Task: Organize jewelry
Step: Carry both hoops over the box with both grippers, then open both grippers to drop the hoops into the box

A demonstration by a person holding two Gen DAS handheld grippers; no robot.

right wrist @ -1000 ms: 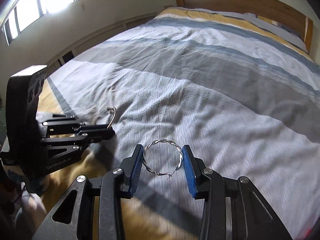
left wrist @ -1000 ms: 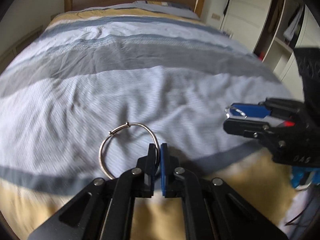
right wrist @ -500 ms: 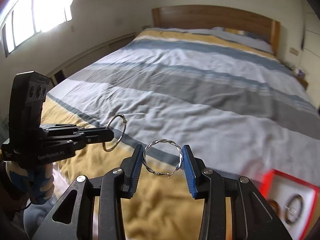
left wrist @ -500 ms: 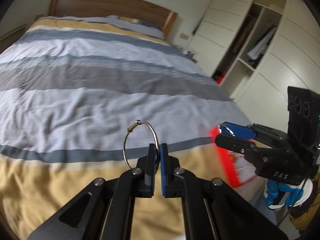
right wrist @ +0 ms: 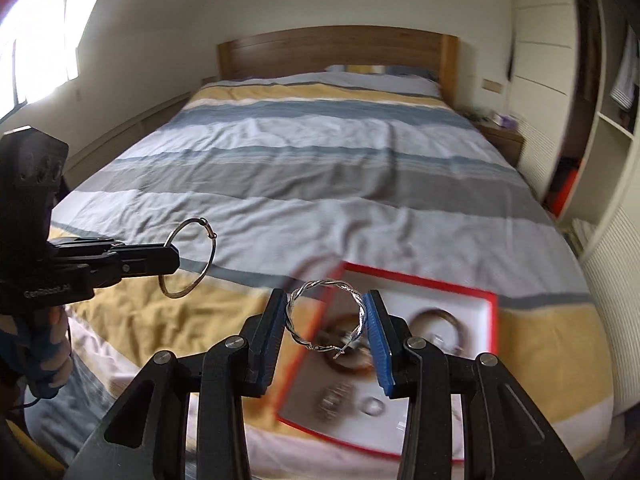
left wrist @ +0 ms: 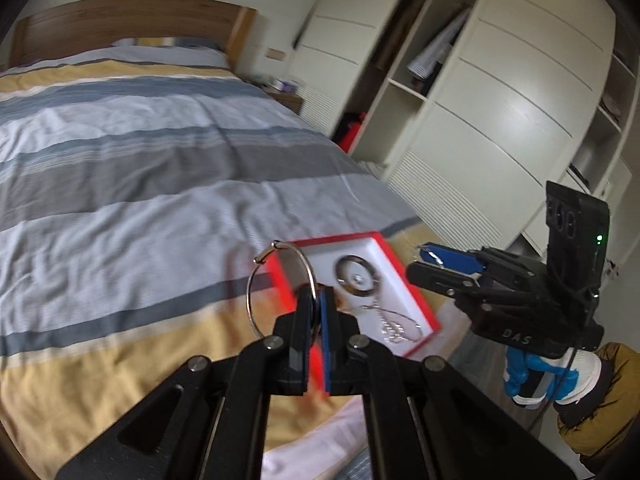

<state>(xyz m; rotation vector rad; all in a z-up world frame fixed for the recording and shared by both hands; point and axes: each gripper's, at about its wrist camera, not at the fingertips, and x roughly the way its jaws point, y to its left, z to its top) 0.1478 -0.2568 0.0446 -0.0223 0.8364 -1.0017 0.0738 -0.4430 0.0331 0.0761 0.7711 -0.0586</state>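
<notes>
A: What do I have in the jaws right now?

B: On my side, the left gripper is clamped tight on the rim of a plain hoop bangle, which stands up out of the closed jaws. The right gripper has its jaws partly apart, pressing on both sides of a twisted silver bangle held between the pads

A: And where does all that sit over the bed?

B: Both pieces are in the air above the foot end of the bed, near its right-hand corner, where the red-rimmed jewelry box lies on the yellow stripe of the cover. The twisted bangle hangs over the box's left edge; the hoop is off to the left of it

A: How far along am I?

B: I judge it partly done. The box already holds a round bracelet, a chain, and other blurred pieces. No loose jewelry shows on the cover. What is left, as I read it, is lowering these two into the box and letting go
</notes>
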